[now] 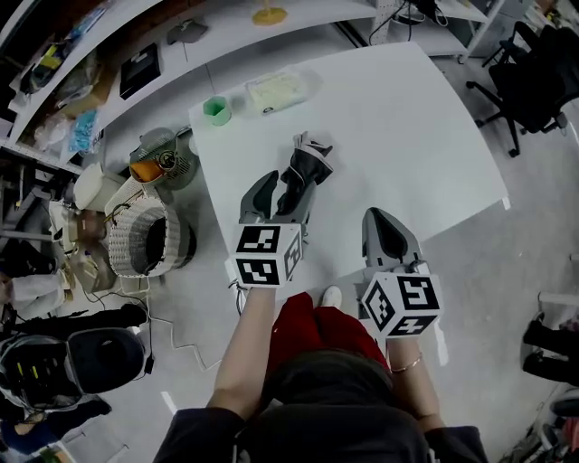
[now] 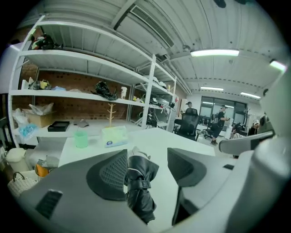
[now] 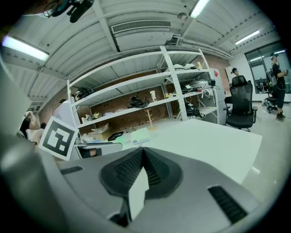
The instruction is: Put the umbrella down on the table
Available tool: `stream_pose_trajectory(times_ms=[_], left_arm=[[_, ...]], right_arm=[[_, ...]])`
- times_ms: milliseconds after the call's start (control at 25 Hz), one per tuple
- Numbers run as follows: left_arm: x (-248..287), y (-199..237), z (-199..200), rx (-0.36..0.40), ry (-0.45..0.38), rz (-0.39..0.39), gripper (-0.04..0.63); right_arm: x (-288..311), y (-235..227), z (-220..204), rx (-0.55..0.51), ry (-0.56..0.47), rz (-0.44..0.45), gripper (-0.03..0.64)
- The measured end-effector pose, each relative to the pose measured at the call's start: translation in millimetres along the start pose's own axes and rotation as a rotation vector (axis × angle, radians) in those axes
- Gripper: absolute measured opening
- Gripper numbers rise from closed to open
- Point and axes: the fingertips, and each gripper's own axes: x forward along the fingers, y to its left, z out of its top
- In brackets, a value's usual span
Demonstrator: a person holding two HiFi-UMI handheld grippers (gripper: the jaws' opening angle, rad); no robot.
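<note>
Left gripper (image 2: 145,157): fingers (image 2: 107,175) spread wide, not clamping anything. The umbrella (image 2: 138,191) shows in the gap between them. The right-hand finger is clear of it. It runs close along the left-hand finger, and I can't tell whether it touches there.

Right gripper (image 3: 143,152): fingers (image 3: 127,170) closed tip to tip, nothing held. It hangs over the near edge of the bench (image 1: 407,127), to the right of the left gripper and apart from the umbrella.

The umbrella is down on the bench, lying flat. It's folded, black with a pale grey patch, and a strap is wrapped round the middle. In the head view it sits near the bench's front edge, left of centre. Its near end is just beyond my left fingers, and its far end points away from me.

Further back on the bench, at the far left corner, there's a green cup (image 1: 217,110). A pack of tissues (image 1: 276,90) lies just beside it, on its right. Both are well apart from the umbrella.

On the floor left of the bench: a wicker basket (image 1: 145,237) and some clutter (too small to sort out).

Beyond that, a long white counter carries a black tray (image 1: 140,70) and a small wooden stand (image 1: 269,14). White shelving (image 2: 91,68) stands against a brick wall behind it. A black office chair (image 1: 534,81) stands off the bench's far right corner.
</note>
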Motion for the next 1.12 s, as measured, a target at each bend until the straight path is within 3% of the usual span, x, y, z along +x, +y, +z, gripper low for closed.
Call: stream_pose_trajectory(times_ms=[560,1120], left_arm=[[-76,3,62,0.003,-0.226,0.089,0.149],[-142,-21,112,0.091,-0.377,0.081,0.037]], right_arm=[[-39,15,29,-0.040,-0.105,0.043,0.018],[-76,33,64,-0.069,-0.232,0.099,0.018]])
